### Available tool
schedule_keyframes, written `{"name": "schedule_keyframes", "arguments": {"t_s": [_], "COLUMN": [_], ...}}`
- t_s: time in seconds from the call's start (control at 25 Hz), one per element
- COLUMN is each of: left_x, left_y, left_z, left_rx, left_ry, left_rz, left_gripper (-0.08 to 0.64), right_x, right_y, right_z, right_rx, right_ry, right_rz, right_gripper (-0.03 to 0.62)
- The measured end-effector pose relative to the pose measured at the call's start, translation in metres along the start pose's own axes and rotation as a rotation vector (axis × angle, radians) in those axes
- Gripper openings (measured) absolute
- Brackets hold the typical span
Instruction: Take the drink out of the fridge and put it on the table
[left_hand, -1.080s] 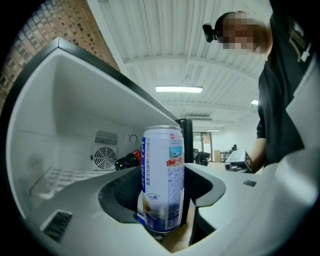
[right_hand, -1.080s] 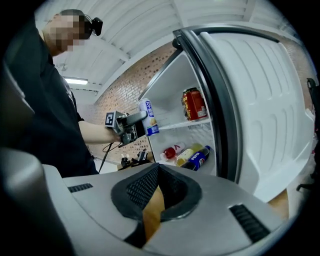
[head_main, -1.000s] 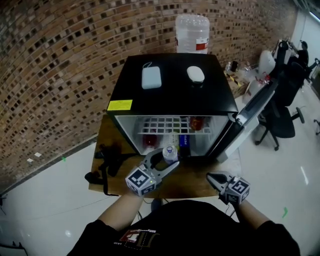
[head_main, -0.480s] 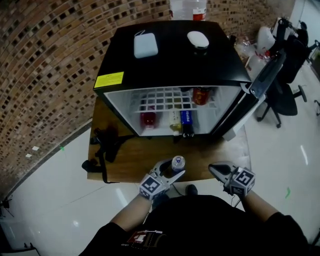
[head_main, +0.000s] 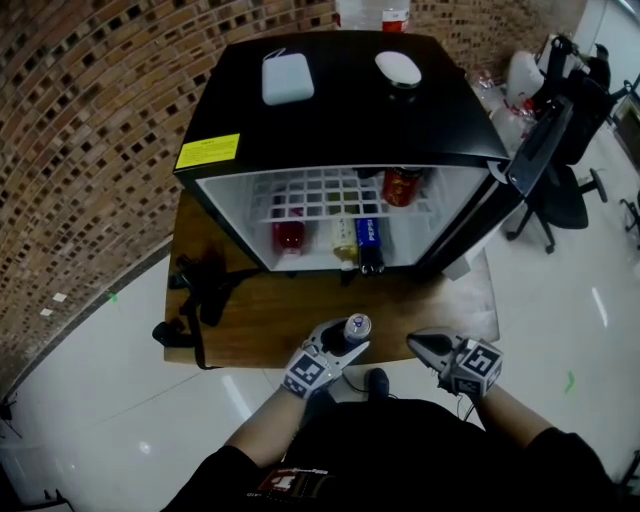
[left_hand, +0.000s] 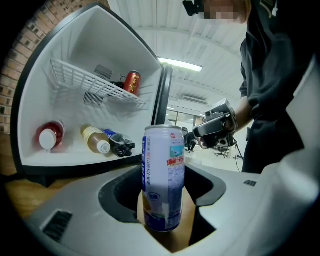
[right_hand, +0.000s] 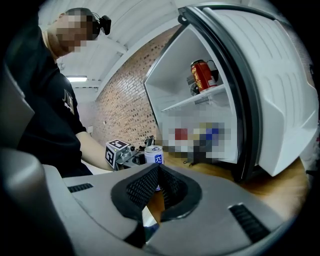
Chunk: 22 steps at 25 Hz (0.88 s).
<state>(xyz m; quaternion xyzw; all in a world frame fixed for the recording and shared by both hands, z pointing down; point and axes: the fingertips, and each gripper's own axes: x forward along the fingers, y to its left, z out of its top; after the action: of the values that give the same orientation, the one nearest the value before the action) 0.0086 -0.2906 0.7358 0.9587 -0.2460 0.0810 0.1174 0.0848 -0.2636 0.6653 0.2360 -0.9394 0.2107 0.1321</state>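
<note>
tall white-blue can (left_hand: 162, 175) upright btwn left tongs (head_main: 345, 340), at wood table (head_main: 260, 320) front edge; fridge (head_main: 330, 115) door open.

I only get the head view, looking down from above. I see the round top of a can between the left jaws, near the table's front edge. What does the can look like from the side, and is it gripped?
Observer: The left gripper view shows the can side-on: tall, white with blue print and upright. The left gripper has its jaws closed on the can's sides.
Operator: Is it down on the table?
Observer: In that view the wooden table shows right under the can's base, but I cannot tell whether they touch.
Operator: And the other hand?
Observer: The right gripper view shows the right gripper with its jaws together and nothing between them.
</note>
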Motion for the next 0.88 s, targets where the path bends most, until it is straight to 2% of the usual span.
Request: {"name": "schedule_keyframes", "arguments": {"t_s": [0.16, 0.4, 0.72, 0.88], "left_x": [0.006, 0.001, -0.008, -0.001], "left_y": [0.003, 0.006, -0.004, -0.002], "left_z": [-0.015, -0.024, -0.039, -0.035], "left_rx": [0.026, -0.022, 0.046, 0.01], "left_ry": [0.037, 0.034, 0.113, 0.115], "left_rz": [-0.008, 0.013, 0.006, 0.035], "left_gripper": [0.252, 0.254, 0.258, 0.258], "right_x": [-0.001, 0.002, 0.002, 0.002], "right_y": [-0.004, -0.003, -0.002, -0.002], "right_z": [-0.001, -0.004, -0.006, -0.008], "right_rx": [0.007, 0.017, 0.007, -0.003], "right_ry": [-0.004, -0.003, 0.001, 0.005], "right_rz": [-0.011, -0.011, -0.005, -0.003], "right_gripper": [-0.006, -0.006, -0.006, -0.006]}}
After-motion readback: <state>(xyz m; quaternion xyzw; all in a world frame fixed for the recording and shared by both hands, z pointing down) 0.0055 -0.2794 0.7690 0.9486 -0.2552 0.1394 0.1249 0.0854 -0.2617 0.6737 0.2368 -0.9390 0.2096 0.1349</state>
